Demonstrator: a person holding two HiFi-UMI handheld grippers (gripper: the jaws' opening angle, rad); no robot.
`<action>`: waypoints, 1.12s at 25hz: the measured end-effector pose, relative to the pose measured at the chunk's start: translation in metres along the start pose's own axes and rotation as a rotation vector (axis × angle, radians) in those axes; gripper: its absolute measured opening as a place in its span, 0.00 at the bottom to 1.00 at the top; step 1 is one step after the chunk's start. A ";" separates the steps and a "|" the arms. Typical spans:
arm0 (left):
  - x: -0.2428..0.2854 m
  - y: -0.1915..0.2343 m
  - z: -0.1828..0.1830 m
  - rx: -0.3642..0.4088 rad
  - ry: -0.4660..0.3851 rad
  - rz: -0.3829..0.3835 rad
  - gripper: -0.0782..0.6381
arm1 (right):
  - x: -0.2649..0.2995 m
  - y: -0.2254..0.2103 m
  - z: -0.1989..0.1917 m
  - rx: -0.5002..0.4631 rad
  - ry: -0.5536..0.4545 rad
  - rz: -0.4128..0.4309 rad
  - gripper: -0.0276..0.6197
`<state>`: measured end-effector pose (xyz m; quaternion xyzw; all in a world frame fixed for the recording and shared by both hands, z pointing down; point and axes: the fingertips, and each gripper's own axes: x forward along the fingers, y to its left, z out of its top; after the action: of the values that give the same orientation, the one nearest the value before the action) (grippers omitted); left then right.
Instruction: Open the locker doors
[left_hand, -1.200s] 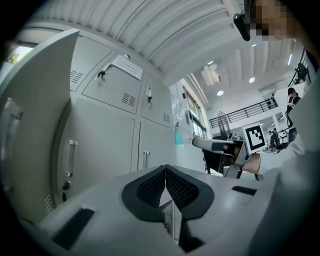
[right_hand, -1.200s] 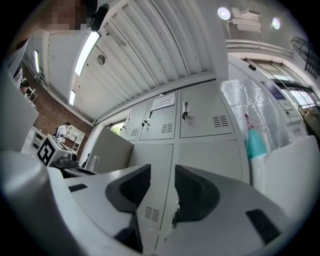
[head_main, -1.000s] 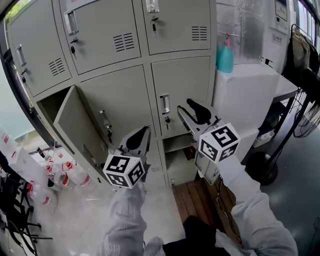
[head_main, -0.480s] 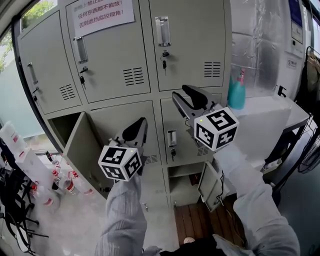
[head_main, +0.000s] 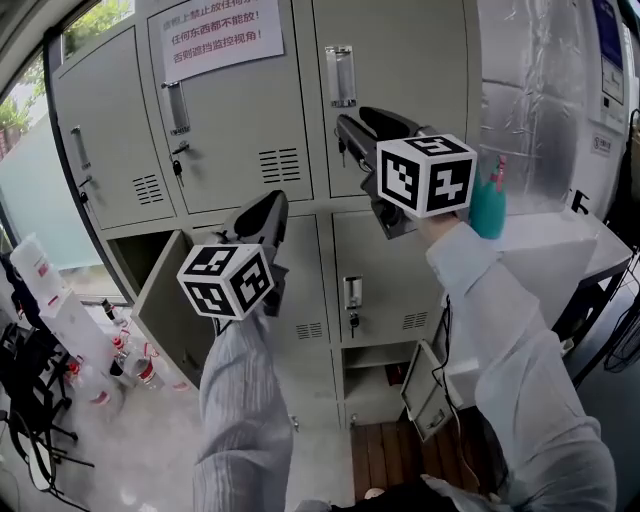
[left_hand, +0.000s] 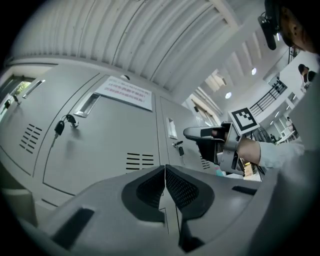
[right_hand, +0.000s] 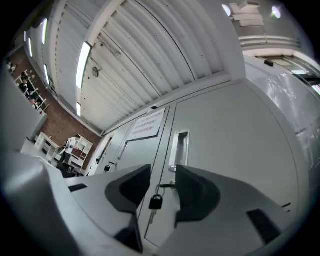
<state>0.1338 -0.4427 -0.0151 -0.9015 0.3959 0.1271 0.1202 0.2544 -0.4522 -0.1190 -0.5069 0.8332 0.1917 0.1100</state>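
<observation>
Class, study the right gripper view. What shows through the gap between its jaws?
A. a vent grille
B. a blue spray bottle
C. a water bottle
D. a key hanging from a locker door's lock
D: a key hangs on the closed locker door, framed by the right gripper's parted jaws, which do not touch it.

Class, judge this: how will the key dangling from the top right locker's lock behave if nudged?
The key hangs free on a ring, so it would probably swing aside. It looks small and thin: likely light, and apt to slip from the right gripper's open jaws.
</observation>
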 end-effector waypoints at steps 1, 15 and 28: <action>0.005 0.000 0.005 0.015 0.007 0.002 0.12 | 0.007 -0.003 0.003 0.012 0.009 -0.002 0.26; 0.034 0.010 0.029 0.084 0.029 0.024 0.12 | 0.059 -0.017 0.032 0.006 0.068 -0.094 0.26; 0.025 0.016 0.019 0.068 0.047 0.013 0.12 | 0.070 -0.012 0.020 0.015 0.085 -0.120 0.26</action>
<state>0.1358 -0.4638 -0.0431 -0.8970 0.4087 0.0933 0.1404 0.2326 -0.5044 -0.1656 -0.5627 0.8067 0.1568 0.0894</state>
